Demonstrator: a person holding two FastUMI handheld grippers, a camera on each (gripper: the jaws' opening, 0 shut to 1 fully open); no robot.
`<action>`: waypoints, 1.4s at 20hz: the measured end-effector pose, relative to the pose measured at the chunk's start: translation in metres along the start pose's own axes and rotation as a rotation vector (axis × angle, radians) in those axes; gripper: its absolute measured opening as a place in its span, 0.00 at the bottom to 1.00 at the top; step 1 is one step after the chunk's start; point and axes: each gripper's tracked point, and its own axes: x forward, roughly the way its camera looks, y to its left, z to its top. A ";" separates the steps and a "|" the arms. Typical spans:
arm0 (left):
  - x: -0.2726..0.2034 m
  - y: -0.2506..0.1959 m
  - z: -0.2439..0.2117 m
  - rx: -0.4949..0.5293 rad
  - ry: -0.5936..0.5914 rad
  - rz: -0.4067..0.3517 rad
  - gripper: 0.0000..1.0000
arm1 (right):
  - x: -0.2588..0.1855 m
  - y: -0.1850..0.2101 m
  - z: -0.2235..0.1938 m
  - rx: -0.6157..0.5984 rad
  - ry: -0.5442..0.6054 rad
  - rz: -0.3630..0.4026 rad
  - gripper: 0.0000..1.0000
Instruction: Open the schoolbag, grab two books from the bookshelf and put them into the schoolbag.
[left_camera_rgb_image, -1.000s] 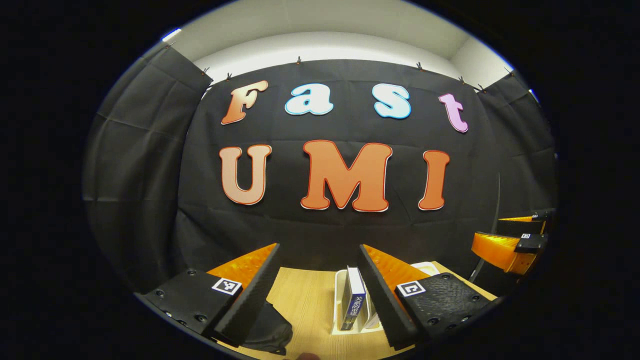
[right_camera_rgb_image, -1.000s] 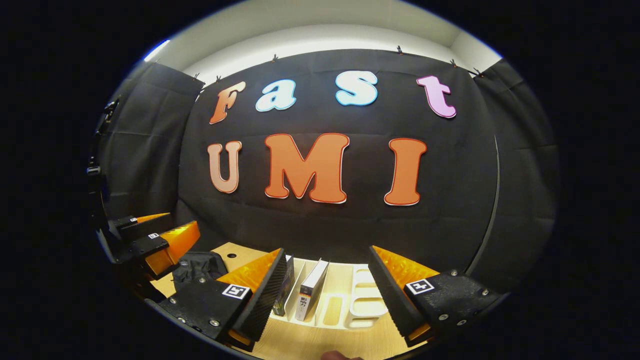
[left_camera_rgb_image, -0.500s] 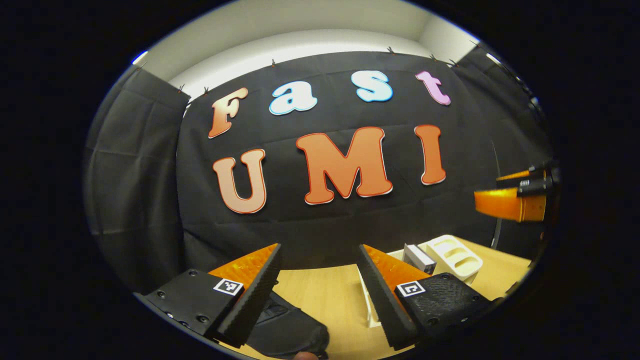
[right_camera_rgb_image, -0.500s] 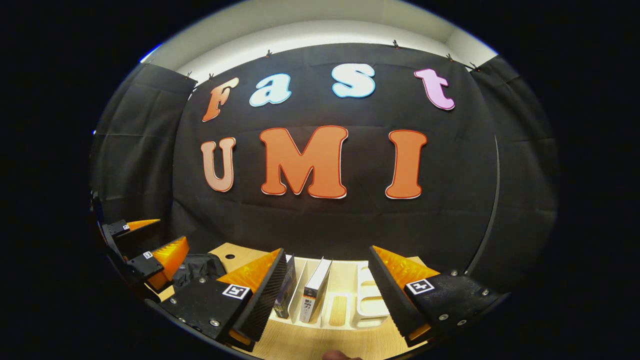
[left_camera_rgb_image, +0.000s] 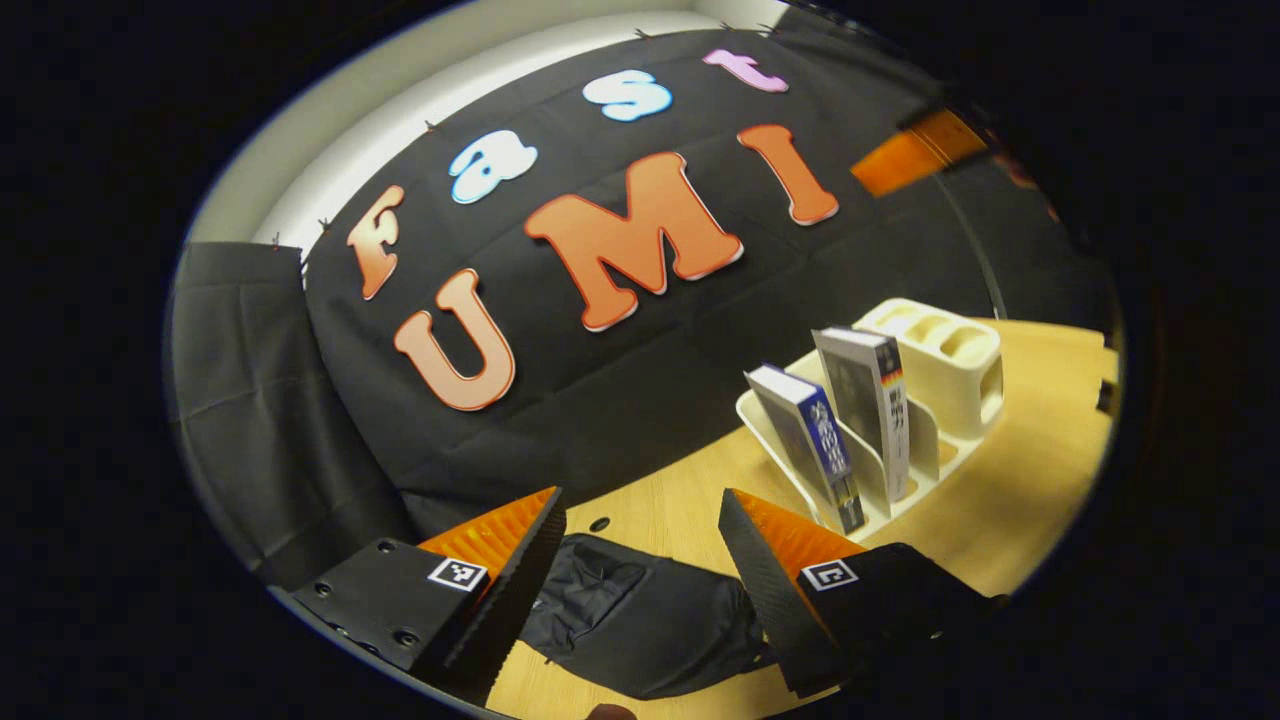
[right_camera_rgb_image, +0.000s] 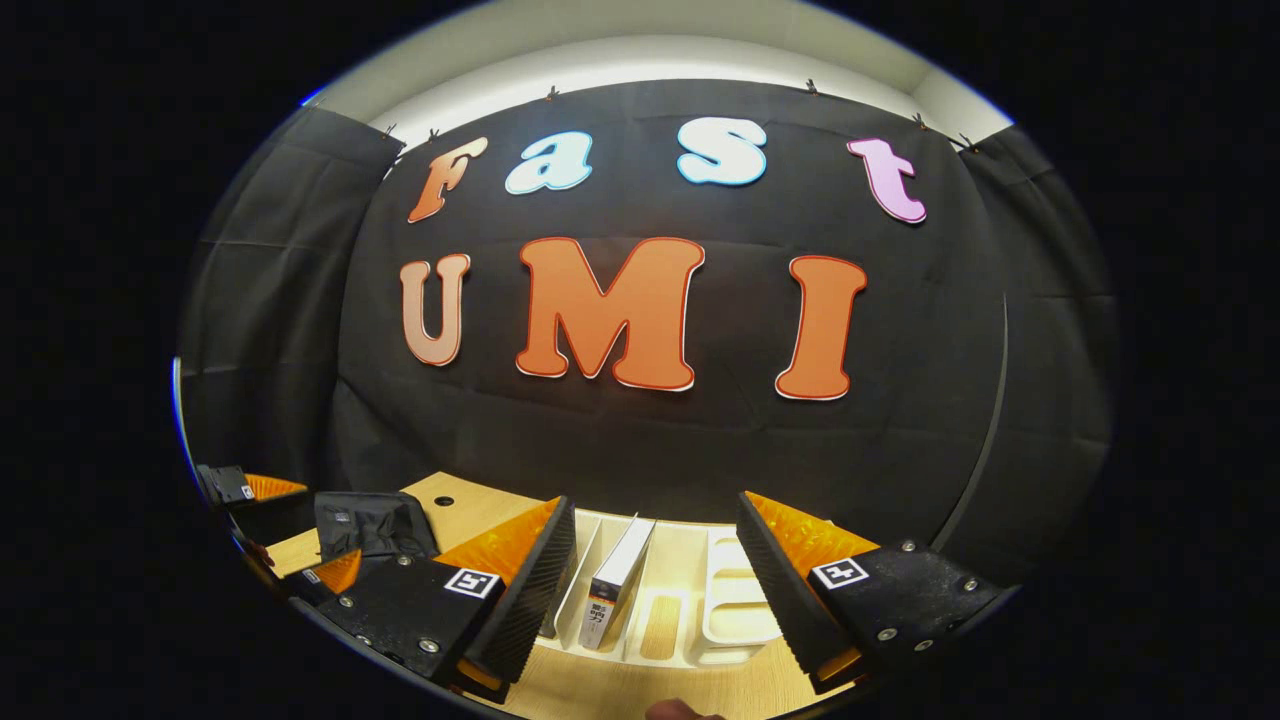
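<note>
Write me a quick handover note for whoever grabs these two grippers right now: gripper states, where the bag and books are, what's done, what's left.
Left gripper: open, holding nothing, hovering over the black schoolbag, which lies on the wooden table.
Right gripper: open, holding nothing, facing the cream bookshelf.
Books: the blue-spined book and the grey-covered book both stand leaning in the bookshelf's slots.
Done: nothing visible; the schoolbag looks closed, though its zipper is hard to make out.
Left: open the schoolbag, pull both books, put them inside.

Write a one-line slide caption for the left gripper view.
Left gripper open above the black schoolbag, two books standing in the cream bookshelf on the wooden table.
</note>
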 end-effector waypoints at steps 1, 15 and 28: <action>0.000 -0.007 -0.017 0.033 0.027 -0.008 0.98 | 0.003 -0.001 -0.004 0.003 0.008 -0.002 0.98; 0.026 -0.053 -0.182 0.362 0.322 -0.080 0.98 | 0.029 -0.026 -0.011 -0.031 0.028 -0.037 0.97; 0.074 -0.039 -0.223 0.448 0.411 -0.034 0.96 | 0.031 -0.030 -0.012 -0.046 0.034 -0.077 0.98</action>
